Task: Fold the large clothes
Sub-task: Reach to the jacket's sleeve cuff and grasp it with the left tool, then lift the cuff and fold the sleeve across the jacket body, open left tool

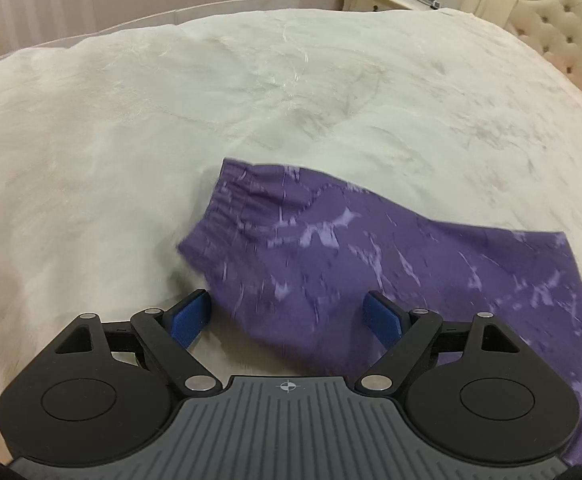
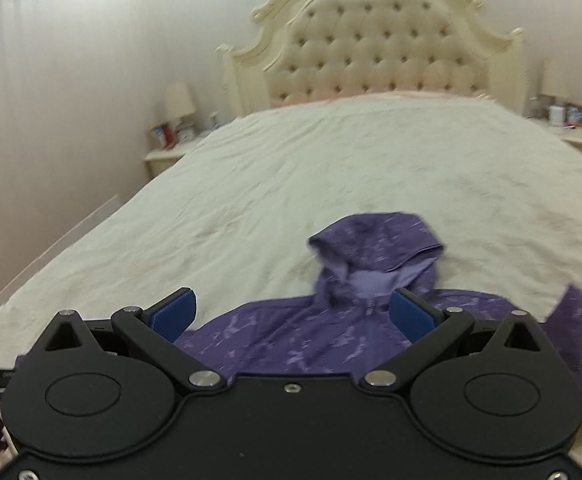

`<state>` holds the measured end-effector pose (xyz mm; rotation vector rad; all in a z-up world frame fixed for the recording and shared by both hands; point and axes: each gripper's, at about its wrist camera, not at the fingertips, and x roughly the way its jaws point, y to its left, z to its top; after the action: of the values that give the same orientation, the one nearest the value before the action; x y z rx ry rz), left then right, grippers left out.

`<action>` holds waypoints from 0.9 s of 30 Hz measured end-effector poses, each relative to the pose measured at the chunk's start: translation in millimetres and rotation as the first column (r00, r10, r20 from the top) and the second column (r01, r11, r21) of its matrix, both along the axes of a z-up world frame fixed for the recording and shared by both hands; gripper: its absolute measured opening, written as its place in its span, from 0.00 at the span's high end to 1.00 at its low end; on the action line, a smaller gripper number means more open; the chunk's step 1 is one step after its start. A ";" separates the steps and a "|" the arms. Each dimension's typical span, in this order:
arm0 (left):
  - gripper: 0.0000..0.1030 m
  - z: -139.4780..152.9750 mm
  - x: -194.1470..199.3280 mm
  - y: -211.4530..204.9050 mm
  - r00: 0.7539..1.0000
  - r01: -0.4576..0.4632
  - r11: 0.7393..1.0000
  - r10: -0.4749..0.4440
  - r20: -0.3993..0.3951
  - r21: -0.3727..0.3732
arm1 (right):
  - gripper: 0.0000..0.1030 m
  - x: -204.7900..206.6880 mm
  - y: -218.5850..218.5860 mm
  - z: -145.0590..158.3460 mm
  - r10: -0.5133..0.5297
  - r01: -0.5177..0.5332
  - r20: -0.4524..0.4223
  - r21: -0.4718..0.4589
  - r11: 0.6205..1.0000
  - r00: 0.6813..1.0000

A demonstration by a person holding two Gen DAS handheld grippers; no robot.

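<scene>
Left tongs wide open, angled steeply down; right tongs open, empty.

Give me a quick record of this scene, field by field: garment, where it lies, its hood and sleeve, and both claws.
garment: purple hoodie
surface: white bedspread
hood: toward the headboard
sleeve: spread out, cuff on the bedspread
left claw: open, over the sleeve, holding nothing
right claw: open, over the hoodie's chest, holding nothing
</scene>
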<state>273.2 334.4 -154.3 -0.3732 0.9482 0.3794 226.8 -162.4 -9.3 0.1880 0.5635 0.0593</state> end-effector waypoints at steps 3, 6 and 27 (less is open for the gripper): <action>0.26 -2.7 8.4 7.0 1.000 0.007 1.000 -0.007 0.016 -0.014 | 0.01 11.2 12.2 -7.7 0.041 -0.042 -0.041 -0.021 0.999 0.998; 0.49 -6.5 16.5 16.2 0.999 -0.035 0.999 0.035 -0.005 -0.034 | 0.01 17.9 22.2 -14.9 0.078 -0.080 -0.071 -0.018 0.997 0.994; 0.91 197.0 43.9 -164.4 0.822 0.290 0.957 -0.263 0.505 0.027 | 0.01 -4.9 -46.9 -72.2 0.111 -0.076 -0.279 0.135 0.988 0.954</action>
<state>317.2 170.0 42.7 -0.3504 0.4823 -0.0191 221.9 -209.3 -81.5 0.2925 0.8585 0.1610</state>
